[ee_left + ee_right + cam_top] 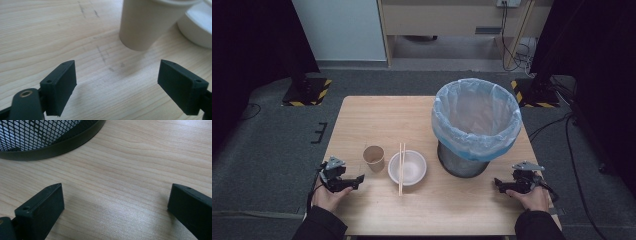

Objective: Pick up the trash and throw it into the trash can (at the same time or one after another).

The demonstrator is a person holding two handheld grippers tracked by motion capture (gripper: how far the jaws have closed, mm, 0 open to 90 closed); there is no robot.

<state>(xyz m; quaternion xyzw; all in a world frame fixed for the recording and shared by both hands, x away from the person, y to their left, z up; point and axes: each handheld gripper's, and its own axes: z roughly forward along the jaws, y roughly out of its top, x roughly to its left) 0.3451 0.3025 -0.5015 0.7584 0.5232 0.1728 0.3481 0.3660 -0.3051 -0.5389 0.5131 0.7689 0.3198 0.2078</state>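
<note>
Paper cup stands upright on the wooden table, just beside the white bowl on that bowl's left. 2 chopsticks lie across the bowl, their near ends reaching past its rim onto the table. A mesh waste bin lined with a pale blue bag stands to the right of the bowl.

Gripper state:
1. Left gripper: jaws spread wide, nothing between them. It rests low on the table near the front-left edge, pointing toward the cup. In the left gripper view the cup stands ahead of the jaws and apart from them, with the bowl at its far side.
2. Right gripper: jaws spread wide, nothing between them. It rests near the front-right edge; the right gripper view shows the bin's base ahead, apart from the jaws.

Step in hand: judged as the start position before the approach. Nothing is gripped and no item is displaced.

Next move, as a judgement: advance the left gripper until the cup wall sits between the pads, then close gently; a thin paper wall is likely to crush under excess pressure. Keep clear of the bowl to avoid dislodging the chopsticks.
</note>
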